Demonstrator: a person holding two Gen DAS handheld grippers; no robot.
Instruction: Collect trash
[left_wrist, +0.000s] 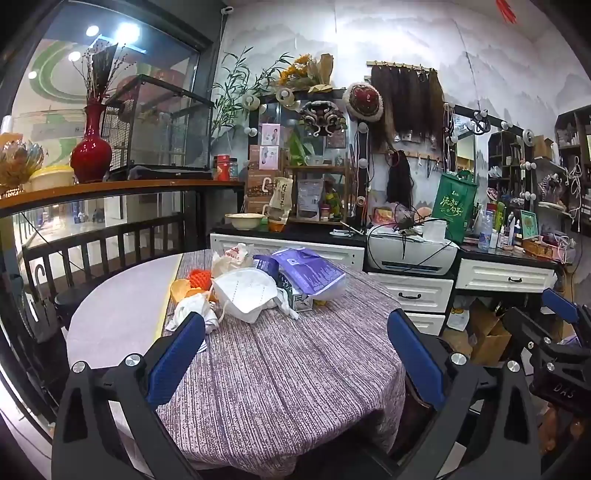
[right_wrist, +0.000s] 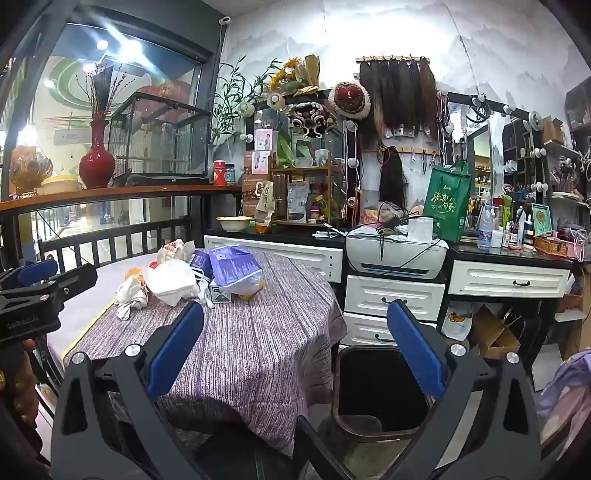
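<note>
A pile of trash lies at the far side of a round table with a purple striped cloth (left_wrist: 280, 369): a white face mask (left_wrist: 245, 293), a purple packet (left_wrist: 310, 271), a crumpled white tissue (left_wrist: 192, 314), an orange net (left_wrist: 199, 278) and a white printed bag (left_wrist: 232, 256). My left gripper (left_wrist: 295, 332) hangs open over the near part of the cloth, nothing between its blue pads. My right gripper (right_wrist: 295, 321) is open too, off the table's right edge, above a dark bin (right_wrist: 376, 391) on the floor. The mask (right_wrist: 171, 280) and packet (right_wrist: 234, 269) lie ahead to its left.
White drawers (right_wrist: 395, 295) with a printer (right_wrist: 395, 251) and a green bag (right_wrist: 448, 201) line the wall behind the table. A dark wooden railing (left_wrist: 103, 240) and a shelf with a red vase (left_wrist: 91, 147) run on the left. Cardboard (right_wrist: 495, 332) sits under the counter.
</note>
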